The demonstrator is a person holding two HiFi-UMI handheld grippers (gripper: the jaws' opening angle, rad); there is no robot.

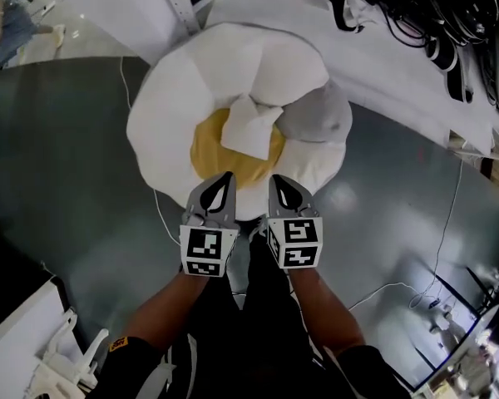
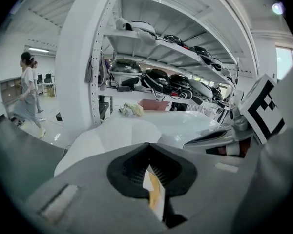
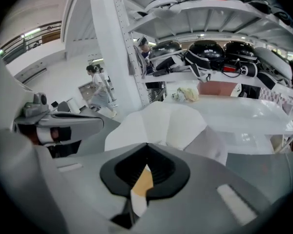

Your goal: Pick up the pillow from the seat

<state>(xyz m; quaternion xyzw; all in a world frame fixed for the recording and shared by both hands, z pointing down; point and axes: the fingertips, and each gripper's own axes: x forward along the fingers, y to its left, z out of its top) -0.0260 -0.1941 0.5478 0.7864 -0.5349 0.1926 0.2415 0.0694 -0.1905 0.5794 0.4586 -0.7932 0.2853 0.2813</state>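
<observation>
Pillow (image 1: 251, 125): white, square, task item, not yet gripped.

1. Left tongs (image 1: 226, 178): jaws closed on each other, nothing held. My left gripper view shows only a sliver of yellow and white through the slot between them.
2. Right tongs (image 1: 276, 179): just beside the left, parallel, likewise closed and empty.
3. Seat (image 1: 166, 115): round, white and puffy with a yellow centre (image 1: 206, 150). Its near edge lies under both tips, though I cannot tell whether they touch it.
4. Pillow position: ahead of the tips, on the line between the two tongs, resting on the yellow centre and apart from both.
5. Grey cushion (image 1: 320, 115): beyond the right tongs, beside the pillow.
6. Floor (image 1: 58, 165): grey, on both sides of the tongs.
7. Shelving with helmets (image 3: 205, 50): far ahead.

Step in hand, as I judge it, is the approach, before any grasp. The next move calls for opening at least one pair of jaws, reaching forward to a pillow edge or corner, closing on the soft fabric and lifting it clear of the seat.
</observation>
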